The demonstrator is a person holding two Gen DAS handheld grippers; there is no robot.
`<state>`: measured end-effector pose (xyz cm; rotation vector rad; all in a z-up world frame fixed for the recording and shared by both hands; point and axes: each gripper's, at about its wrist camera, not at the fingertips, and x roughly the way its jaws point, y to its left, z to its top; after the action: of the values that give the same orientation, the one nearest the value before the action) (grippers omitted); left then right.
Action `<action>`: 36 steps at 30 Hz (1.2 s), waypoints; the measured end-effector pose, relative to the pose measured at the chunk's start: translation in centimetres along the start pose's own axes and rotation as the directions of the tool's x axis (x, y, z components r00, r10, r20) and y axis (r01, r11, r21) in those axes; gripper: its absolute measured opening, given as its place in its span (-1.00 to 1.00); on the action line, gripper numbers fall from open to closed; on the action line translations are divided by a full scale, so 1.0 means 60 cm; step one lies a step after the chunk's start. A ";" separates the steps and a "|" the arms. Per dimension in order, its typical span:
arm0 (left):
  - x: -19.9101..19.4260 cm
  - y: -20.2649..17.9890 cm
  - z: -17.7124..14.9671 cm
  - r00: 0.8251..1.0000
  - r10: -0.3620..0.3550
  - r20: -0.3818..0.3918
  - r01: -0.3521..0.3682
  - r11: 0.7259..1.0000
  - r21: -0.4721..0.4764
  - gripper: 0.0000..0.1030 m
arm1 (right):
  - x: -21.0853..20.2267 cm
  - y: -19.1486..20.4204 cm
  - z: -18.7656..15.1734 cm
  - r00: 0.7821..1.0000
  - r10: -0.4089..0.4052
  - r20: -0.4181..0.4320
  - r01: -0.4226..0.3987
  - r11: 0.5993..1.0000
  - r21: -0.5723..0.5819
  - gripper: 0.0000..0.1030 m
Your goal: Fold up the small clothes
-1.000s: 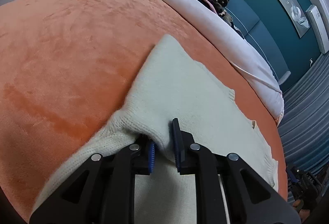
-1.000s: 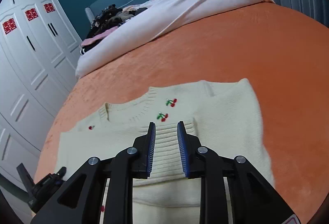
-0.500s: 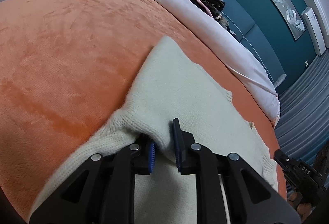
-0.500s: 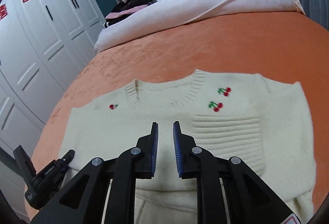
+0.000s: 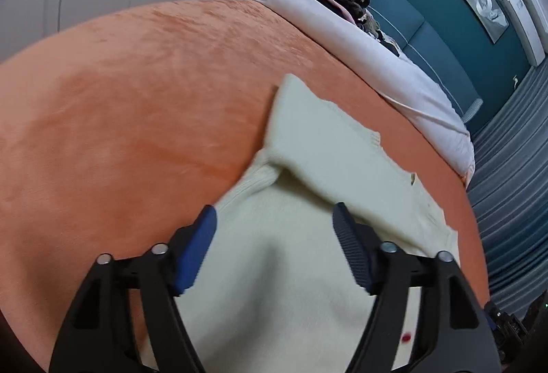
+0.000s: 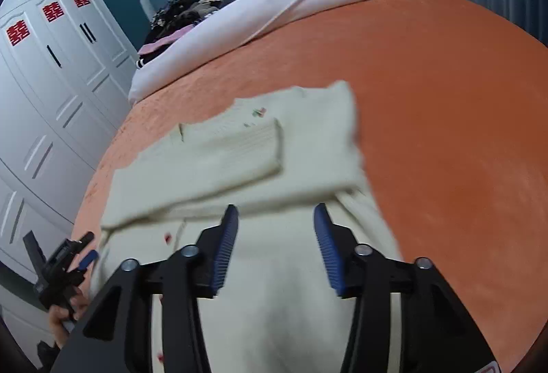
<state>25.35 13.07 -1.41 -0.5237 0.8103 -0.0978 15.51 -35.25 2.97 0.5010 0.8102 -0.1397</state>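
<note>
A small cream knitted sweater (image 5: 328, 147) with red cherry motifs lies on the orange bedspread (image 5: 137, 92), its sleeves folded across the chest. In the left wrist view my left gripper (image 5: 274, 219) hovers over the sweater's lower body, jaws wide apart and still opening, with no cloth pinched between the blue pads. The right wrist view shows the same sweater (image 6: 239, 154) with a ribbed cuff lying over the front. My right gripper (image 6: 274, 219) is above its hem, jaws opening, nothing gripped. The left gripper (image 6: 65, 263) also shows at the lower left there, held by a hand.
A white duvet (image 6: 274, 13) is bunched across the head of the bed, with a heap of dark clothes (image 6: 181, 10) beside it. White wardrobe doors (image 6: 44, 82) stand along one side. A teal headboard (image 5: 428, 20) and grey curtains (image 5: 513, 174) close off the far end.
The left gripper let go of the sweater fold it had pinched and pulled back with jaws spread. The right gripper also drew back and spread. The sleeve now lies folded across the chest.
</note>
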 end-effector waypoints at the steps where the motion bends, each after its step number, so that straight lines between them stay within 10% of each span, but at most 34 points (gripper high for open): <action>1: -0.032 0.014 -0.013 1.000 0.002 -0.013 -0.002 1.000 0.005 0.54 | -0.030 -0.039 -0.032 0.999 -0.036 -0.017 0.036 0.999 0.000 0.08; 7: -0.150 0.081 -0.107 0.987 0.093 -0.128 -0.091 0.996 0.021 0.60 | -0.137 -0.161 -0.190 0.983 -0.108 -0.147 0.121 0.989 0.081 0.12; 18: -0.164 0.074 -0.178 0.979 0.092 -0.182 -0.100 0.994 -0.035 0.79 | -0.110 -0.119 -0.274 0.979 0.031 -0.204 -0.002 0.990 0.140 0.44; 20: -0.161 0.064 -0.177 0.977 0.106 -0.187 -0.111 0.994 -0.018 0.65 | -0.106 -0.112 -0.276 0.981 0.043 -0.189 -0.015 0.989 0.146 0.41; 23: -0.153 0.057 -0.174 0.966 0.074 -0.247 -0.079 0.997 -0.009 -0.26 | -0.102 -0.106 -0.268 0.979 0.061 -0.196 -0.030 0.986 0.161 -0.62; 25: -0.160 0.056 -0.168 0.962 0.069 -0.264 -0.078 0.997 -0.026 -0.79 | -0.115 -0.106 -0.253 0.980 0.082 -0.180 -0.049 0.982 0.183 -0.80; 31: -0.250 0.035 -0.145 0.981 -0.008 -0.196 0.009 1.000 0.008 -0.87 | -0.213 -0.089 -0.200 0.976 0.212 -0.060 -0.196 0.960 0.202 -0.85; 36: -0.332 0.026 -0.171 0.972 -0.001 -0.236 0.029 0.993 0.116 -0.88 | -0.282 -0.082 -0.197 0.972 0.177 -0.152 -0.172 0.984 0.045 -0.86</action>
<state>4.07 15.81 5.27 -0.4094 1.0261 -0.2242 -5.44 -35.04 6.51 0.6165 0.9133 0.0499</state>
